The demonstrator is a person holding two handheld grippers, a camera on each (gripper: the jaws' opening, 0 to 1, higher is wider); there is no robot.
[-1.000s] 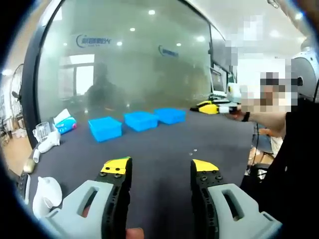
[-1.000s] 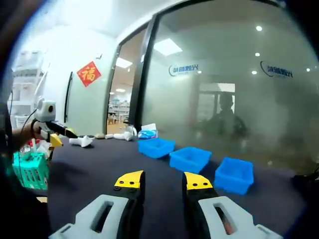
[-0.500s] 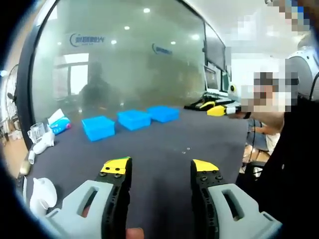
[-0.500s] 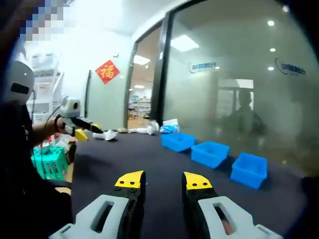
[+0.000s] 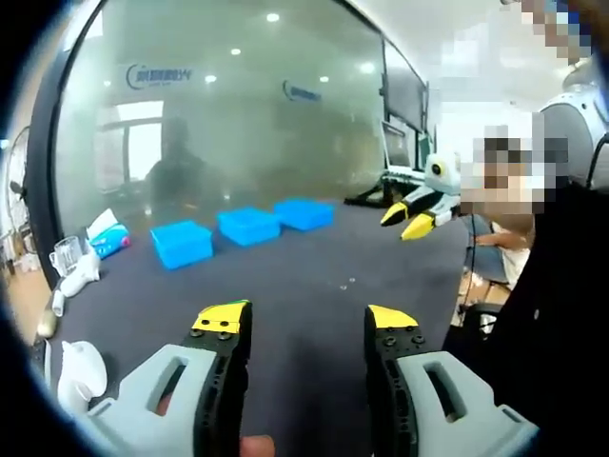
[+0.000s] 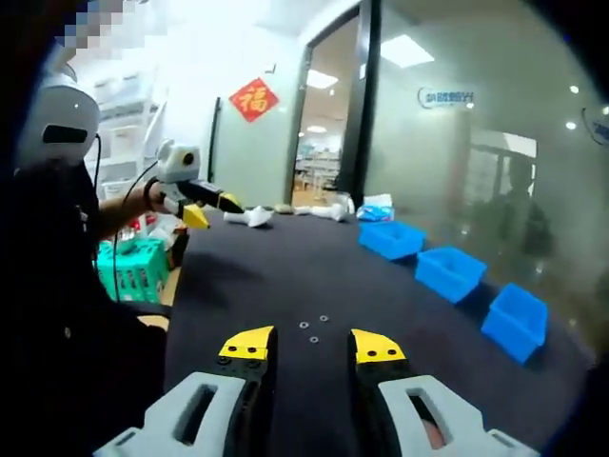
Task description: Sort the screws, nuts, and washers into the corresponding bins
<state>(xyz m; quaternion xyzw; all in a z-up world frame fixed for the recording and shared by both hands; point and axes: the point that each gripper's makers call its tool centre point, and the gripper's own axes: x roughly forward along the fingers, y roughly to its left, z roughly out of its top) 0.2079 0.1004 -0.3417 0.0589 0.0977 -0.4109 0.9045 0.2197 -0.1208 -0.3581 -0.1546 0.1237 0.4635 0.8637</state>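
Three blue bins (image 5: 181,243) (image 5: 249,226) (image 5: 304,212) stand in a row at the far side of the dark table (image 5: 285,271). Tiny metal parts (image 5: 350,282) lie mid-table. My left gripper (image 5: 306,320) hovers open and empty above the near table. The right gripper (image 5: 404,223) comes in from the right, yellow tips apart. In the right gripper view, three small metal parts (image 6: 313,327) lie just ahead of my open right gripper (image 6: 313,345). The bins (image 6: 390,238) (image 6: 450,271) (image 6: 514,319) run along the right. The left gripper (image 6: 213,209) is held at the far left, tips apart.
A white teapot (image 5: 81,367), a glass mug (image 5: 62,255) and a tissue pack (image 5: 107,238) sit along the table's left end. A green basket (image 6: 133,268) stands off the table's edge beside the person. White items (image 6: 255,217) lie at the far end.
Both cameras have swung. The right gripper now looks larger and nearer in the left gripper view. The right gripper view has tilted down, and the small parts have come into sight.
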